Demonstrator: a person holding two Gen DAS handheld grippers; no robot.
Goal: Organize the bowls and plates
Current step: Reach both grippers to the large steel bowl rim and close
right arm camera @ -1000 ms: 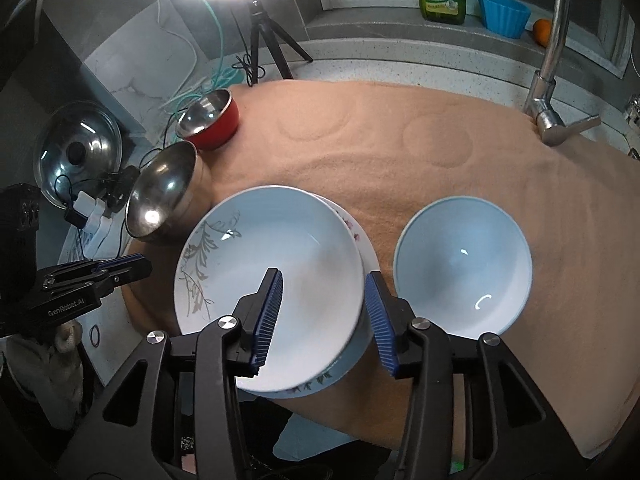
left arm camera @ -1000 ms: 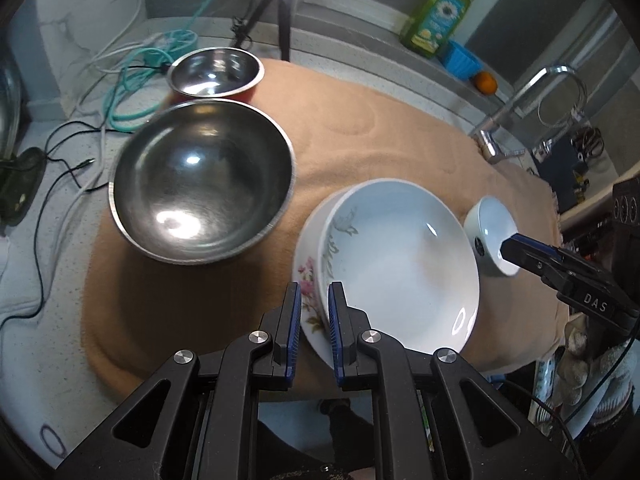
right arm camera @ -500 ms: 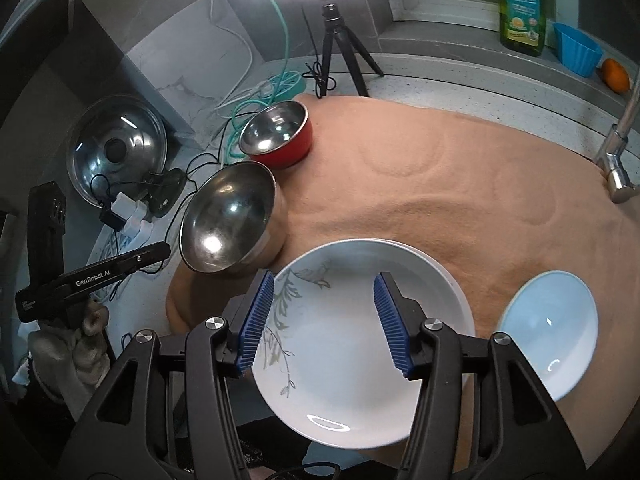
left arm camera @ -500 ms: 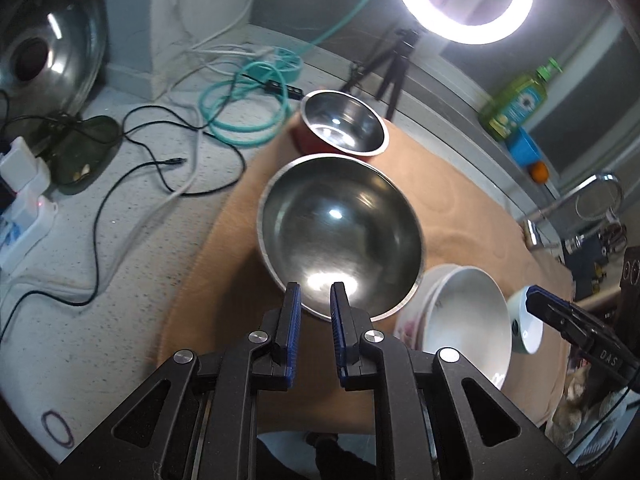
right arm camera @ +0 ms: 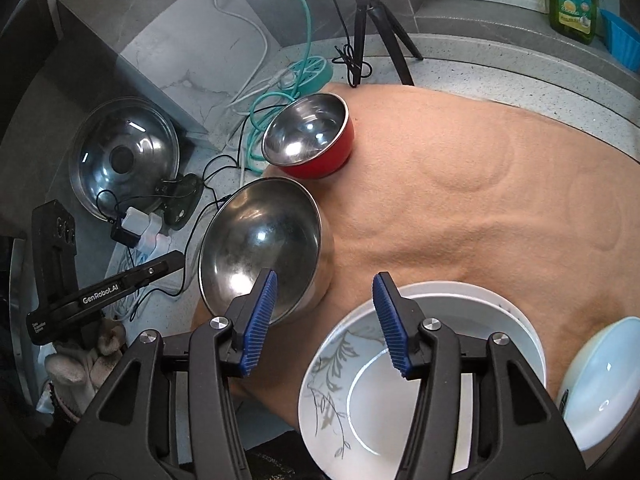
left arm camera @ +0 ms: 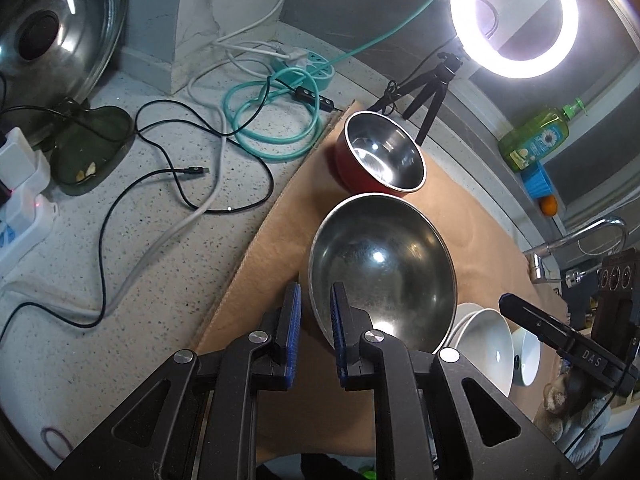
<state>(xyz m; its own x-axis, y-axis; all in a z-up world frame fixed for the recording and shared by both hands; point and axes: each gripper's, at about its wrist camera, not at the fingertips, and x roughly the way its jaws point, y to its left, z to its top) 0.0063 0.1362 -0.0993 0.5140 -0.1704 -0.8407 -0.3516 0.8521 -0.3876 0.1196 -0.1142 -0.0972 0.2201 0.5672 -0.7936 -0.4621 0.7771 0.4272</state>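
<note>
Left wrist view: my left gripper (left arm camera: 315,316), nearly closed and empty at the steel bowl (left arm camera: 382,276) rim, risks knocking it off the mat (left arm camera: 472,216).

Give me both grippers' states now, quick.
Left gripper: nearly shut, narrow gap straddling the steel bowl rim, grip unclear.
Right gripper: open, empty.
</note>
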